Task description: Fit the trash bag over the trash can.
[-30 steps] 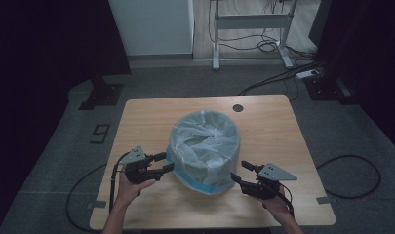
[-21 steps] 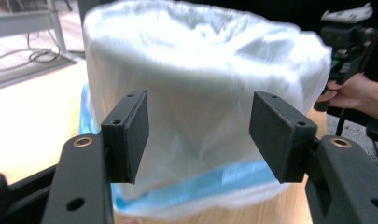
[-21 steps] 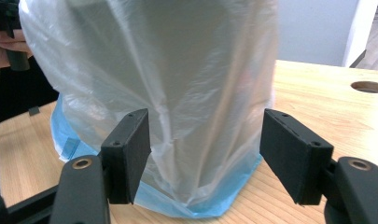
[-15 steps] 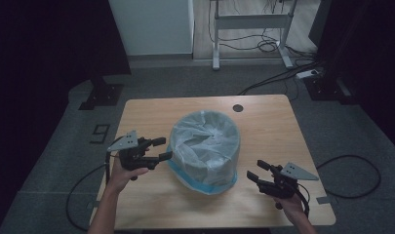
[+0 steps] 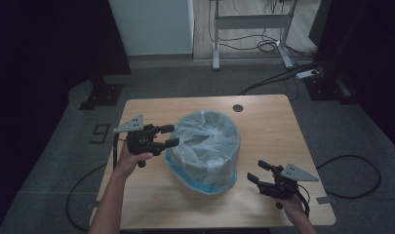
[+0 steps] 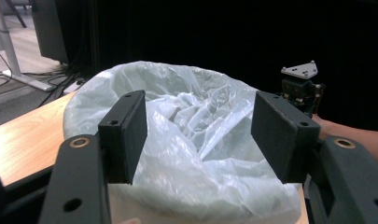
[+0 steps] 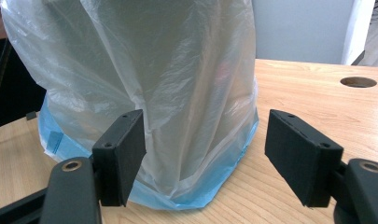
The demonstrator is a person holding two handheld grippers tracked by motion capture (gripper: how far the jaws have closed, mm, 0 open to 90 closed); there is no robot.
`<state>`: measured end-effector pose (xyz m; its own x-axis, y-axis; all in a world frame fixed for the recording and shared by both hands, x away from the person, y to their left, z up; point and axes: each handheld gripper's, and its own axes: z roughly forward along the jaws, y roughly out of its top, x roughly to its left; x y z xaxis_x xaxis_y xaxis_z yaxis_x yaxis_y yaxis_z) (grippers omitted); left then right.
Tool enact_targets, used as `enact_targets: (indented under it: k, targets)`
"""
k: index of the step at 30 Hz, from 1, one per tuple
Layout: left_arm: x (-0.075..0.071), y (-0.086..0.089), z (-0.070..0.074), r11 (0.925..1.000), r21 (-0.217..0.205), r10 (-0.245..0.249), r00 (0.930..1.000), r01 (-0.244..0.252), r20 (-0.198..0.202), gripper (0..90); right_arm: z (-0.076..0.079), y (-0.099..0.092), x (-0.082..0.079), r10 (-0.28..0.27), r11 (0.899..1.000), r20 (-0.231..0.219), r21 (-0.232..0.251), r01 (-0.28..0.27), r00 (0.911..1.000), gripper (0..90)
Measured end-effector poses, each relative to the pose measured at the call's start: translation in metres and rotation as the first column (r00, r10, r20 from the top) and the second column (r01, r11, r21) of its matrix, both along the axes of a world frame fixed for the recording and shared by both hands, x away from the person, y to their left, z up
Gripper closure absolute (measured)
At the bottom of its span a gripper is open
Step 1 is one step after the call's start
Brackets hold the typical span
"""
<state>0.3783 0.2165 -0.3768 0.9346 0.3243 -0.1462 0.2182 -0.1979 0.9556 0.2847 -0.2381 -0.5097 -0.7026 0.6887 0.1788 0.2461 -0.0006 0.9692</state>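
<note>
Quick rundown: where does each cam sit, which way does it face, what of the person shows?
High view: above the person's side, looking forward and down at the table; both forearms, left tongs and right tongs show.
Left gripper view: on the left tongs, looking across the bag's rim; the right hand sits beyond.
Right gripper view: on the right tongs, low, facing the bag's side; own jaws show.
Shared: the bag, in all three.

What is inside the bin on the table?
The bin is lined with a crumpled translucent plastic bag draped over its rim and down its sides. No contents show; the bottom is covered by bag folds.
</note>
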Motion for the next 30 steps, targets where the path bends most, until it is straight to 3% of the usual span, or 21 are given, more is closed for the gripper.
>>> enact_targets:
  k: [5,11,14,18,22,26,28,30]
  targets:
    - [0.006,-0.005,0.004,0.9999,0.015,-0.007,1.0000,0.008,-0.005,35.2,-0.002,0.001,0.000,0.004,1.000,-0.006,-0.012,-0.004,1.0000,28.4]
    - [0.012,-0.015,0.007,0.9973,0.071,-0.017,0.9996,0.019,-0.023,35.7,-0.006,0.003,0.001,-0.004,0.999,-0.013,-0.034,0.004,0.9999,29.0]
    - [0.016,-0.019,0.009,0.9964,0.079,-0.029,0.9992,0.031,-0.029,35.9,-0.006,0.002,0.001,-0.004,0.999,-0.013,-0.036,0.004,0.9999,29.0]
    - [0.024,-0.022,0.016,0.9961,0.074,-0.044,0.9978,0.047,-0.049,37.7,-0.006,0.001,0.001,-0.006,0.999,-0.015,-0.034,0.006,0.9999,29.0]
    - [0.036,-0.030,0.024,0.9924,0.112,-0.045,0.9974,0.051,-0.056,38.4,-0.007,0.001,0.001,-0.008,0.999,-0.017,-0.036,0.007,0.9998,29.0]
    - [0.047,-0.041,0.030,0.9855,0.152,-0.068,0.9958,0.077,-0.061,39.0,-0.007,0.000,0.001,-0.005,0.999,-0.020,-0.039,0.004,0.9998,29.0]
    - [0.050,-0.047,0.031,0.9756,0.198,-0.082,0.9940,0.095,-0.073,39.8,-0.007,0.000,0.001,-0.004,0.999,-0.020,-0.040,0.003,0.9998,29.0]
    - [0.052,-0.054,0.030,0.9598,0.258,-0.089,0.9920,0.110,-0.089,42.0,-0.007,0.000,0.000,-0.001,0.999,-0.020,-0.042,0.001,0.9998,29.3]
